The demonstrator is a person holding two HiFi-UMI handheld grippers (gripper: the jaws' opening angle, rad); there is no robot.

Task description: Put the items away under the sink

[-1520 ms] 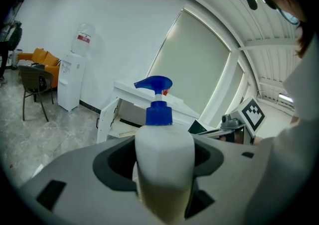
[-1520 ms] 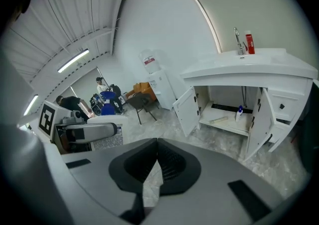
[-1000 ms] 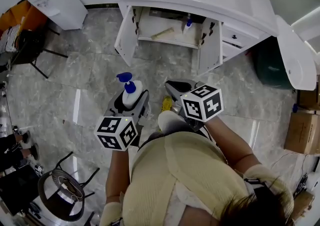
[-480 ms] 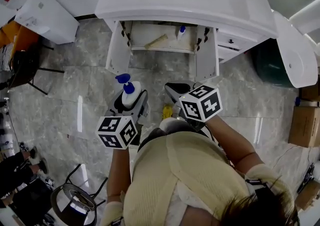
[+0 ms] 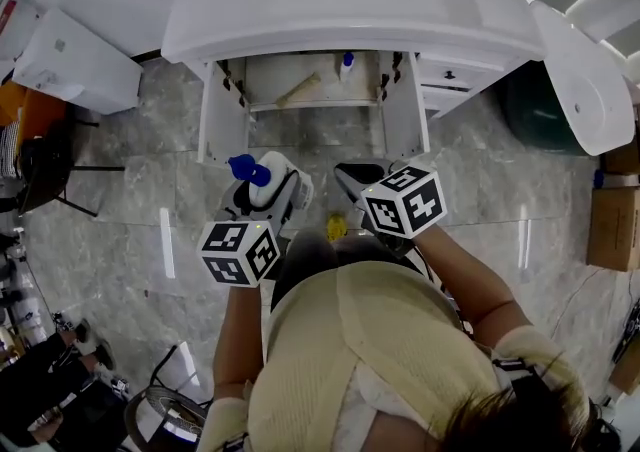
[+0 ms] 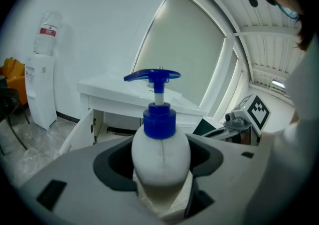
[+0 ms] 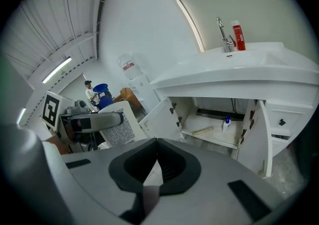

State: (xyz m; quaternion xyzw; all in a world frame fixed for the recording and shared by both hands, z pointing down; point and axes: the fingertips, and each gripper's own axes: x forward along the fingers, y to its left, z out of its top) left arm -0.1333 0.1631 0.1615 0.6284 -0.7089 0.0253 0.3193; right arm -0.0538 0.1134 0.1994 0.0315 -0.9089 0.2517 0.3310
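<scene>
- Plainly, our left gripper (image 5: 268, 190) has its jaws closed on a white pump bottle (image 6: 160, 152), the dark pads pressing the rounded body from both sides.
- We see the bottle's long axis running along the jaws, with the blue pump head (image 6: 152, 75) at the far end, pointing away from the gripper; its nozzle bar lies crosswise, left to right.
- From the head view, the bottle's pump end points towards the cabinet (image 5: 310, 68) under the sink, nearest the left door (image 5: 212, 110); the bottle is held above the floor, short of the opening.
- Our right gripper (image 7: 156, 142) has its jaws pressed together at the tips, with nothing between them, and it hangs just beside the left one.
- On the floor between the two grippers we make out a small yellow thing (image 5: 336, 228), too small to name.
- Both cabinet doors stand open; on the shelf inside lie a pale stick-like item (image 5: 299, 90) and, to its right, a small upright bottle with a blue cap (image 5: 346, 64).
- Above, on the white sink top (image 7: 259, 64), a red tube (image 7: 238, 35) stands just beside the tap (image 7: 223, 32).
</scene>
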